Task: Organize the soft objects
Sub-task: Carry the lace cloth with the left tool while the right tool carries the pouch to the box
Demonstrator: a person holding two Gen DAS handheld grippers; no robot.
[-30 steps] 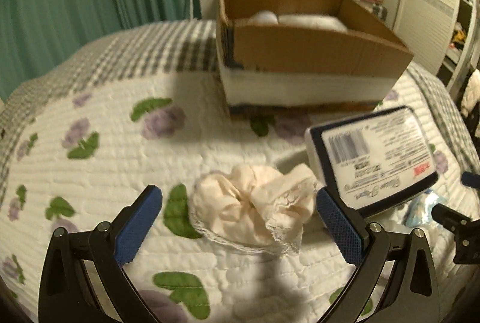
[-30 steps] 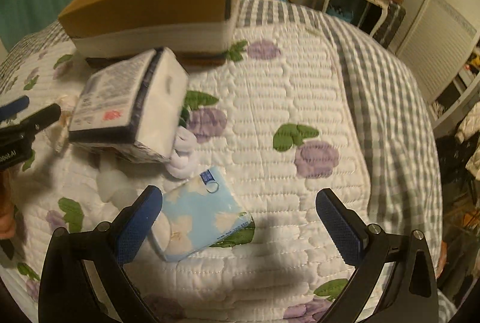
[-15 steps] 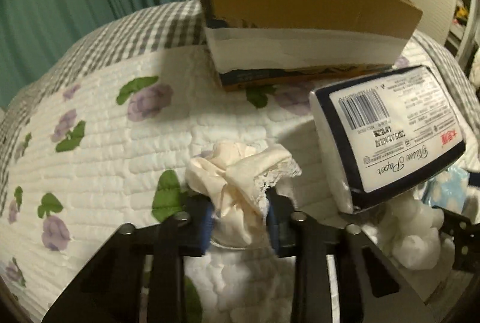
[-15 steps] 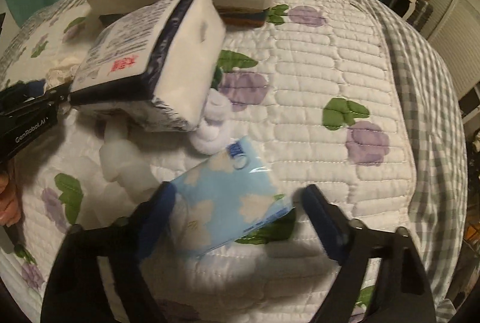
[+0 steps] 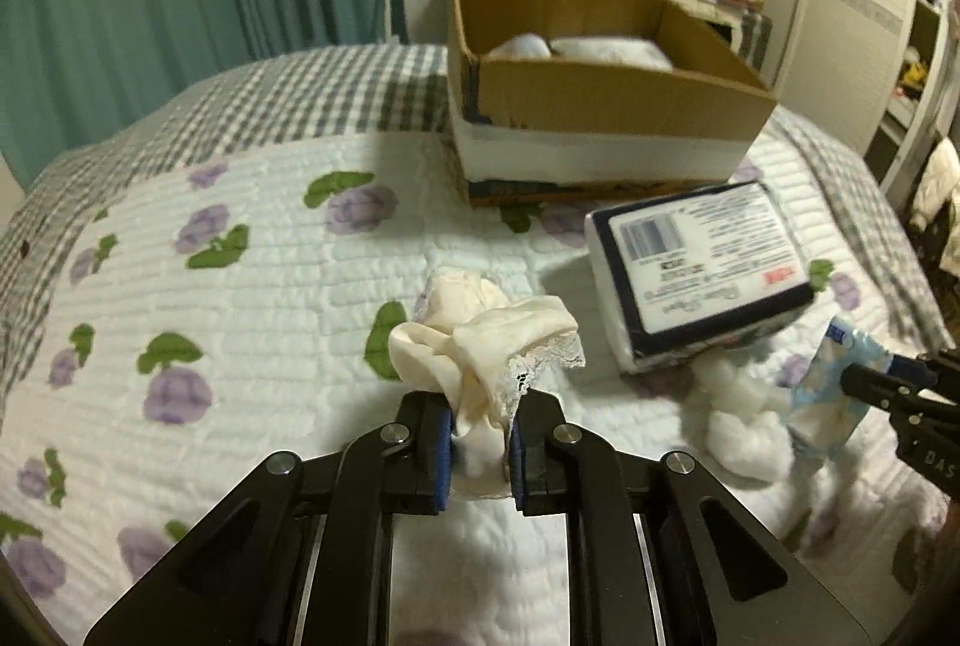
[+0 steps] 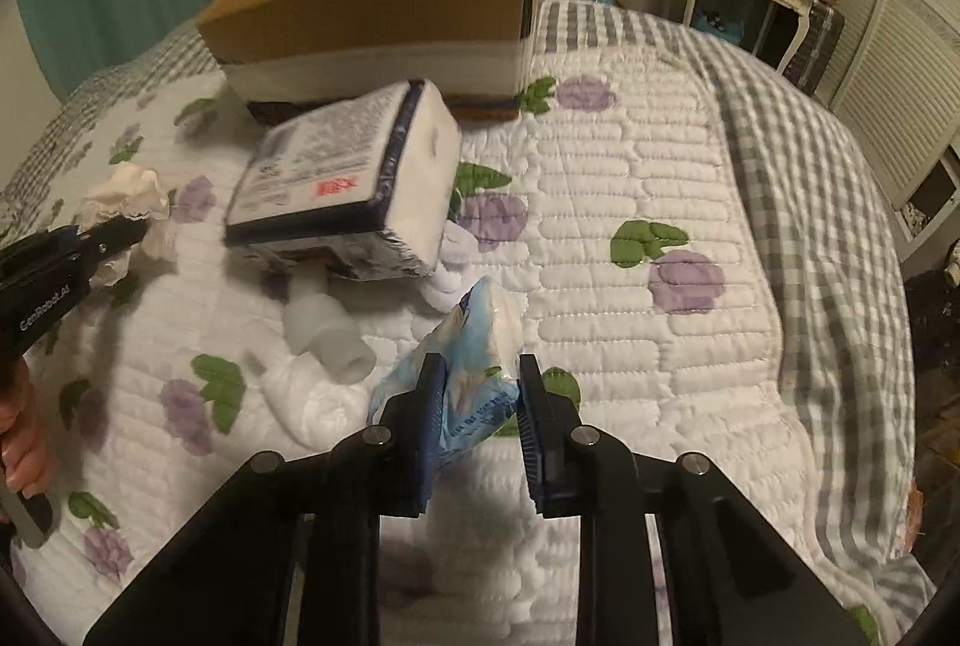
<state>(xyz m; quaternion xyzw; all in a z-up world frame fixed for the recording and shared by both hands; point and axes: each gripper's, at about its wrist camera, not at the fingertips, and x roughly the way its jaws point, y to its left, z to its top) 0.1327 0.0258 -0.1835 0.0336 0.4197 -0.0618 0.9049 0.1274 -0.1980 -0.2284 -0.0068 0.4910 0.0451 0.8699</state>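
My left gripper (image 5: 479,427) pinches a crumpled cream cloth with a lace edge (image 5: 489,340) and holds it just above the quilt; its jaws are still closing. In the right wrist view the same cloth (image 6: 129,193) shows at the far left in the left gripper (image 6: 135,232). My right gripper (image 6: 483,394) squeezes a light blue tissue pack (image 6: 474,364), jaws still closing, the pack lifted and creased. That pack (image 5: 831,388) also appears at the right edge of the left wrist view. An open cardboard box (image 5: 600,87) stands at the back with white soft items inside.
A large wrapped tissue package (image 6: 342,184) lies tilted in front of the box (image 6: 384,21). White cotton-like wads (image 5: 741,430) and a white sock-like roll (image 6: 327,328) lie under and beside it. The floral quilt (image 6: 630,202) spreads to the right. A hand (image 6: 21,436) shows at far left.
Both grippers went from wide open to closed on their objects: the left on the cream cloth, the right on the blue pack. Both have since lifted slightly off the quilt.
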